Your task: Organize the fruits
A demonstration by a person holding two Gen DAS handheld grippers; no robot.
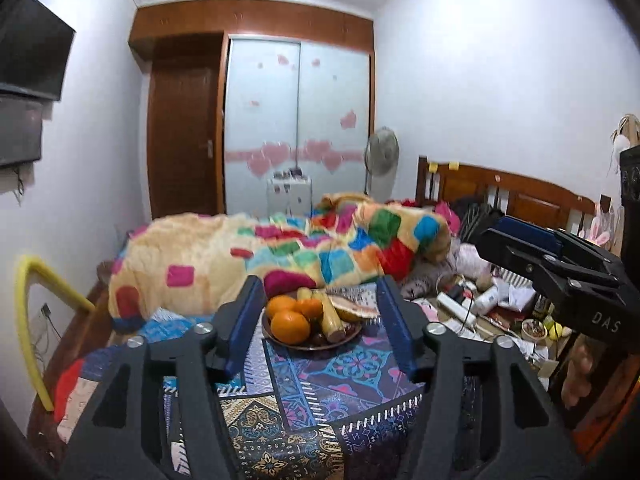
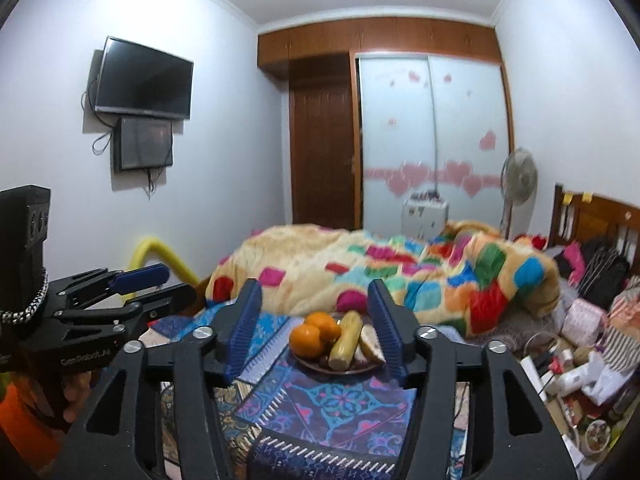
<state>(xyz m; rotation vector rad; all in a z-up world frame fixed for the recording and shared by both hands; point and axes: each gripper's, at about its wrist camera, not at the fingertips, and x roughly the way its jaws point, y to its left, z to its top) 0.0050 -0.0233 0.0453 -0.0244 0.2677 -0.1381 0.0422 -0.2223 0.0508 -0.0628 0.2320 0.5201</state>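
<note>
Fruit plate (image 1: 310, 345) ahead, between open left claw (image 1: 320, 328) fingers.

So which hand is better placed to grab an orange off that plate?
Probably left. The oranges sit on the plate's left side, nearer the left tool, with the bananas between them and the right tool. Both tools are open and empty.

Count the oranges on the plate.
3: front orange, one behind it at left, one behind at right, all piled on the plate. More may be hidden.
</note>
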